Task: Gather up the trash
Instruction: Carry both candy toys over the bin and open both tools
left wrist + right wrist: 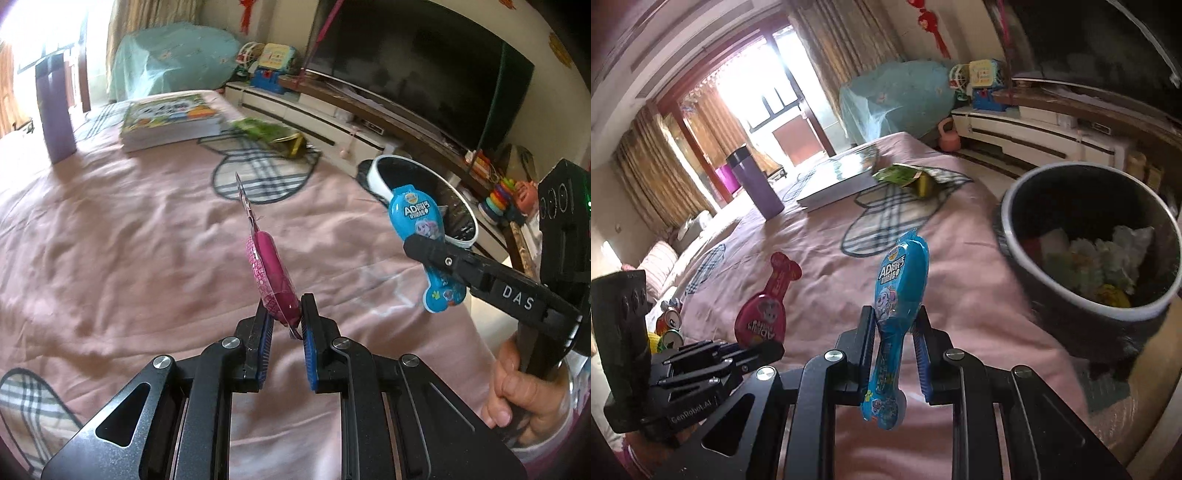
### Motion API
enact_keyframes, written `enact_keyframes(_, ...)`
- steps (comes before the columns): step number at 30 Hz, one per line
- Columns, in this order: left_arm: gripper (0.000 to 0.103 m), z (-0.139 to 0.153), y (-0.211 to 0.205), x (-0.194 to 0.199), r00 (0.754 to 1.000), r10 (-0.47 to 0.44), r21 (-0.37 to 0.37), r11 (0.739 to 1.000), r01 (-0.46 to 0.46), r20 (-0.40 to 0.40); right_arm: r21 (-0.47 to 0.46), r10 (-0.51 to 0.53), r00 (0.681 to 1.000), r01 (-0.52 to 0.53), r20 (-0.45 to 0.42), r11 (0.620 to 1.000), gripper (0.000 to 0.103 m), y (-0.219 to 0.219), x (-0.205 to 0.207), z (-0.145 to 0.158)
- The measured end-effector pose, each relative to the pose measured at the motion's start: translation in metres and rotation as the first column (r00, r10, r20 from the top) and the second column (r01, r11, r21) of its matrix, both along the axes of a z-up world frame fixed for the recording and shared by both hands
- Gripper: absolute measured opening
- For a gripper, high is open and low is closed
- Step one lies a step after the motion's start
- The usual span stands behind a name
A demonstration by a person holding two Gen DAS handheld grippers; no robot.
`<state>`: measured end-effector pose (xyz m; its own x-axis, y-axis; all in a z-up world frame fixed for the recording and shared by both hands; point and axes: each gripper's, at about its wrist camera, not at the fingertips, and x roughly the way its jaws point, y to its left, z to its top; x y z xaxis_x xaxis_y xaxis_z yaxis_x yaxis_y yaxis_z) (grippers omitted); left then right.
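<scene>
My left gripper [282,314] is shut on a pink bone-shaped snack packet [271,280], held edge-on above the pink bedspread; it also shows in the right wrist view [764,314]. My right gripper [895,321] is shut on a blue bone-shaped snack packet [899,291], also seen in the left wrist view [419,225], held beside the trash bin. The round bin [1027,254] with a white rim stands off the bed's right edge and holds crumpled paper and wrappers. A green and gold snack bag [908,177] lies farther up the bed by the books.
A stack of picture books [166,118] and a purple tumbler [55,110] stand at the far end of the bed. A TV [424,66] on a low white cabinet runs along the right. Drink cans [670,325] lie at the left.
</scene>
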<state>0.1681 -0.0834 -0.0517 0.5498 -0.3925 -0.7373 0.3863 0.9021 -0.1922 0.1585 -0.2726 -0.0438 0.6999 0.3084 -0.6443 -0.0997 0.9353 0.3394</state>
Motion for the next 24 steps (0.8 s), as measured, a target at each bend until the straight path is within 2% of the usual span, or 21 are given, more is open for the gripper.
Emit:
enact_keyframes(14, 0.014, 0.018, -0.069, -0.01, 0.994, -0.097, 0.063, 0.994, 0.093, 0.055, 0.011, -0.072, 0.994, 0.071, 0.085, 0.997, 0.021, -0.055, -0.024, 0.023)
enact_keyframes(24, 0.014, 0.025, -0.097, -0.009, 0.987, -0.142, 0.082, 0.987, 0.136, 0.074, 0.022, -0.122, 0.987, 0.12, 0.108, 0.992, 0.021, -0.084, -0.033, 0.03)
